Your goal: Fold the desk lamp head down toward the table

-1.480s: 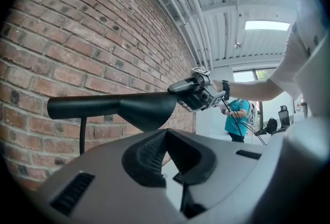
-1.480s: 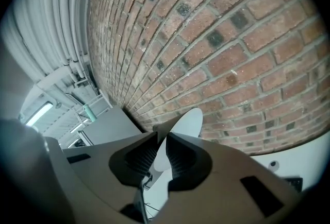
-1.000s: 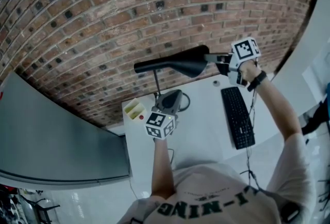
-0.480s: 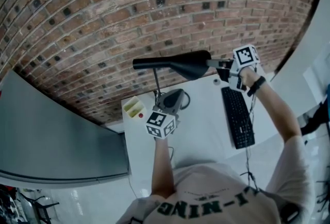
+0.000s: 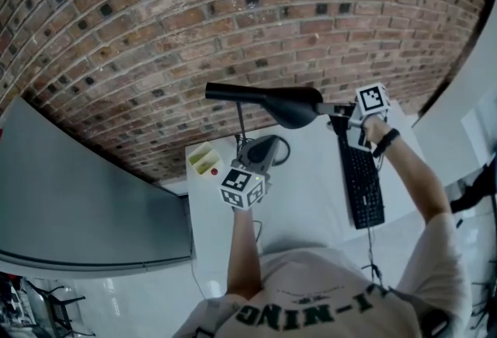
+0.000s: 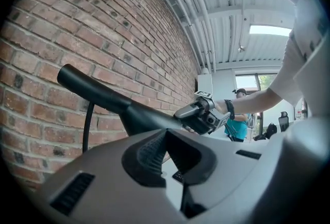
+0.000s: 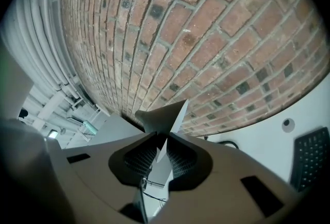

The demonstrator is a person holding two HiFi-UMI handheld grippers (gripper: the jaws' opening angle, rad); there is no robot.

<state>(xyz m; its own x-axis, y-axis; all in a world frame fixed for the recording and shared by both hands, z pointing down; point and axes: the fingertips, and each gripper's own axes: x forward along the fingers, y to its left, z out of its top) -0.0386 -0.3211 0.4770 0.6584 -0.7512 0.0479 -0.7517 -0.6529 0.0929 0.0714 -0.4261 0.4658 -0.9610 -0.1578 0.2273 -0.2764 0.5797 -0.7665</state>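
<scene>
The black desk lamp head stretches in front of the brick wall, its shade end lower at the right, atop a thin stem. My right gripper is shut on the shade's rim; in the right gripper view the thin rim sits pinched between the ridged pads. My left gripper points level at the foot of the lamp, its marker cube behind it. The lamp base is hidden under it. In the left gripper view the lamp head and the right gripper show above the jaws; what lies between these jaws is unclear.
A black keyboard lies on the white table under my right arm. A small yellowish box stands at the table's left corner. A grey panel lies to the left. The brick wall is close behind the lamp.
My right gripper has sunk with the shade's rim in it. The lamp head, earlier raised at the right, has tipped so that end is now lower. The left gripper stayed put.
</scene>
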